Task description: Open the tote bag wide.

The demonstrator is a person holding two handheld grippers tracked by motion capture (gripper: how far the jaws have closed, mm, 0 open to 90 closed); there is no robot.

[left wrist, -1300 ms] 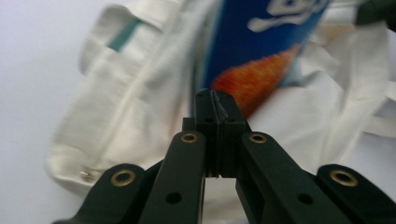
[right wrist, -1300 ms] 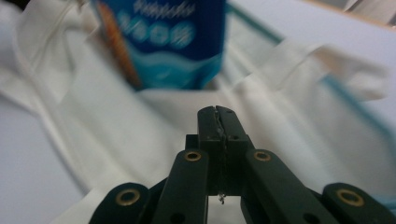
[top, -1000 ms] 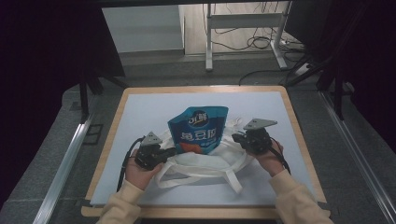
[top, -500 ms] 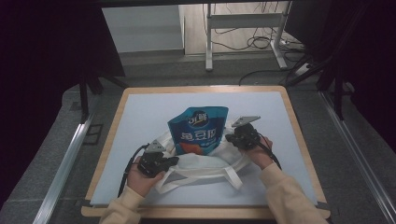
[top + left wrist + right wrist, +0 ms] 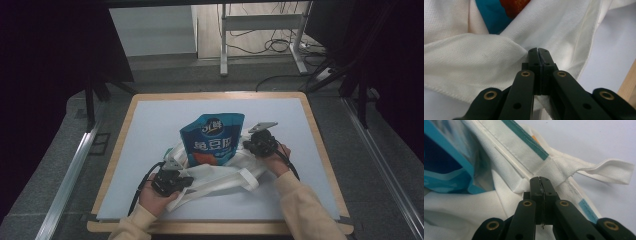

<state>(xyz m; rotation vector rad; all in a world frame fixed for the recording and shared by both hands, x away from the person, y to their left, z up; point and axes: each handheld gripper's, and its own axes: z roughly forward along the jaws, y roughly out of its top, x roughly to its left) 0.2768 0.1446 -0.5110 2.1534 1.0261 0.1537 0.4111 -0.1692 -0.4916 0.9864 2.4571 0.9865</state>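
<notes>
Here, both grippers' jaws pinching white tote bag [image 5: 220,175] around pouch [image 5: 212,140]

The white bag [image 5: 469,52] is woven cloth, matt, with a fine grainy weave and stitched hems, and its handle [image 5: 614,171] is ribbed webbing edged by a teal strip [image 5: 526,138]. The blue pouch [image 5: 212,140] looks like glossy printed plastic film, though the view is soft. Black matt jaws carry brass-coloured rivets [image 5: 525,73]; the table [image 5: 125,125] has a pale wood rim around a smooth matt sheet.
</notes>
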